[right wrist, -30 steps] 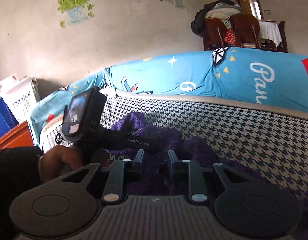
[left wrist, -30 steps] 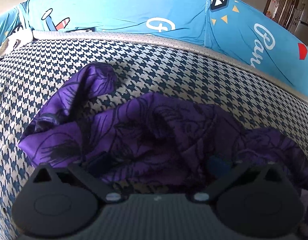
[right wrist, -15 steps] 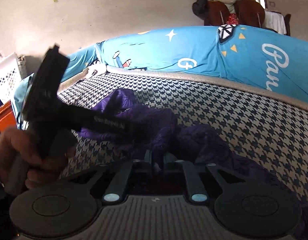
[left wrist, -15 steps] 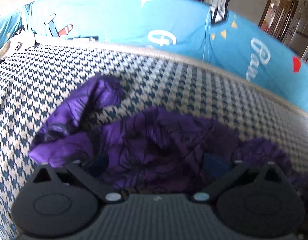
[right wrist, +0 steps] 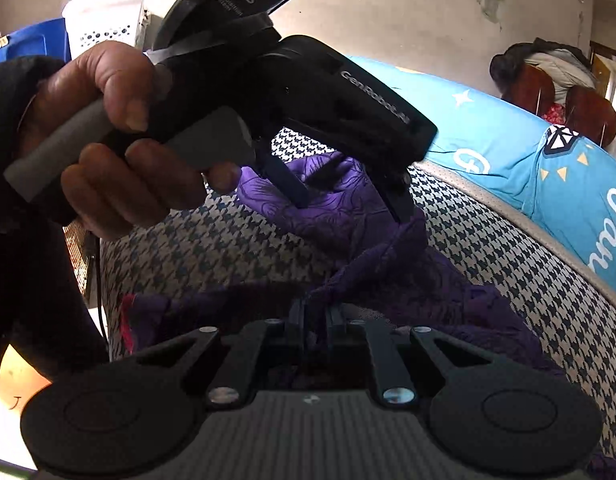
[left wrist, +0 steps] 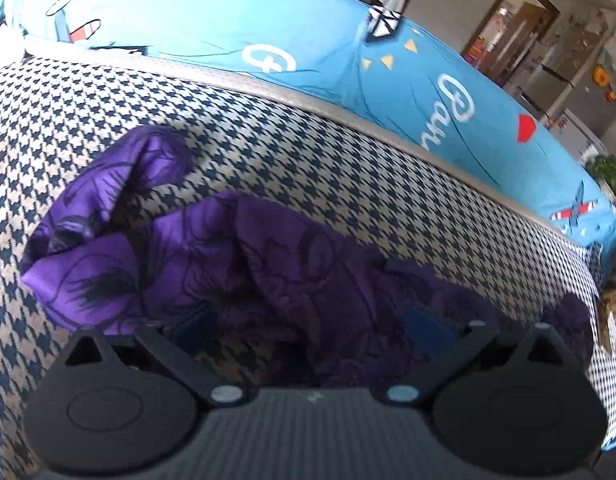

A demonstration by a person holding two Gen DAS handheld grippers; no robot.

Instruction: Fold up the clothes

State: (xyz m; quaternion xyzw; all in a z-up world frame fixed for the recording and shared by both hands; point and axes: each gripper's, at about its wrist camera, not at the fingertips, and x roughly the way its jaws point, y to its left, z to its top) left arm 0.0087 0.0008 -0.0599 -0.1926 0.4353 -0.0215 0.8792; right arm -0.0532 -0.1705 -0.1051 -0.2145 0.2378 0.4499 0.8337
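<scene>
Houndstooth sofa seat (left wrist: 348, 168); blue printed cover (left wrist: 308, 40) behind; white basket (right wrist: 103, 20) against stained wall (right wrist: 388, 12).

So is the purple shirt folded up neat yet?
No, not folded. The purple garment lies crumpled in a wrinkly heap on the checked cushion, and the right tool pinches a bunched bit of it.

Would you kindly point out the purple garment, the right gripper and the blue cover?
purple garment (left wrist: 267, 264), left wrist view, crumpled middle.
right gripper (right wrist: 316, 320), right wrist view, between shut fingertips pinching cloth.
blue cover (left wrist: 316, 40), left wrist view, upper face.
</scene>
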